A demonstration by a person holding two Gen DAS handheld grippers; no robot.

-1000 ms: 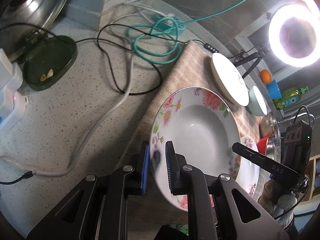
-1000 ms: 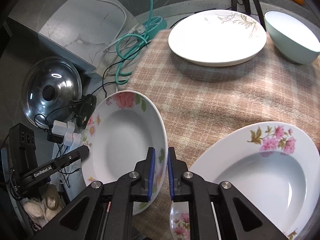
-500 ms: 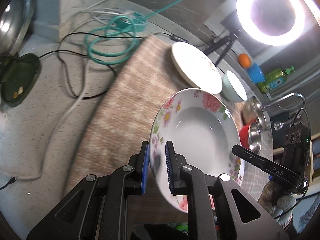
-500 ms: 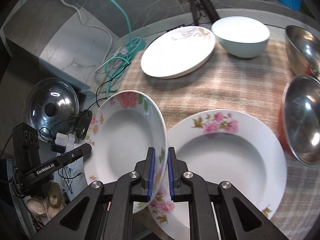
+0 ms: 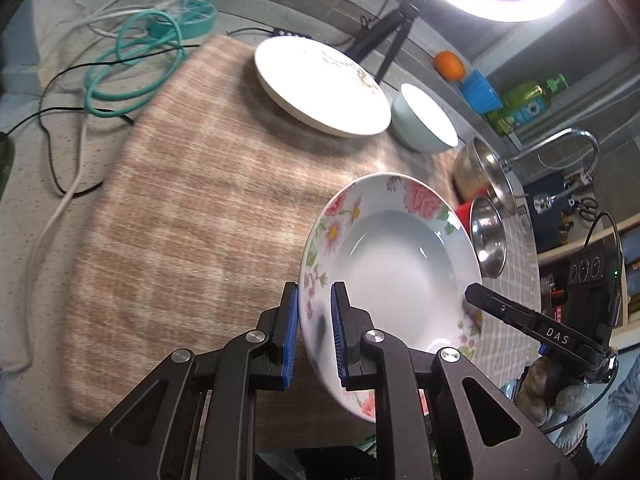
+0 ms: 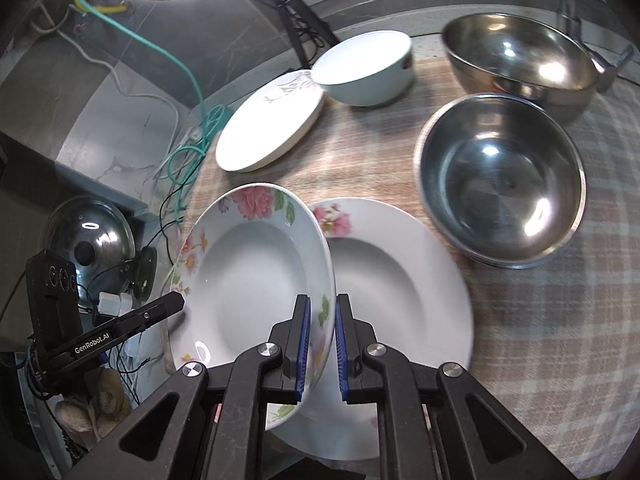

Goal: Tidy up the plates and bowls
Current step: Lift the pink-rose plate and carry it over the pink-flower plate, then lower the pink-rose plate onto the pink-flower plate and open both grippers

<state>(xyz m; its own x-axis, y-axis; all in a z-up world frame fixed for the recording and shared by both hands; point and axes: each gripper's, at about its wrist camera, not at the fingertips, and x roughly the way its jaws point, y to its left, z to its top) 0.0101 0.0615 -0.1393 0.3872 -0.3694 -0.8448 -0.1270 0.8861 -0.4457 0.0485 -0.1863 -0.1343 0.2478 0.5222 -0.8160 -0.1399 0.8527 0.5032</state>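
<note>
Jaws of both the left gripper and right gripper are clamped on opposite rim edges of one floral deep plate, held tilted in the air, hollow facing up, over the near left of the checked cloth. It partly overlaps a matching floral plate lying flat just right; stacking appears unfinished. The white plate, pale bowl and two steel bowls stand unsorted beyond.

I count three plates: two flowered deep plates and one flat white plate. Three bowls: two steel bowls and one pale ceramic bowl. My two tongs.
</note>
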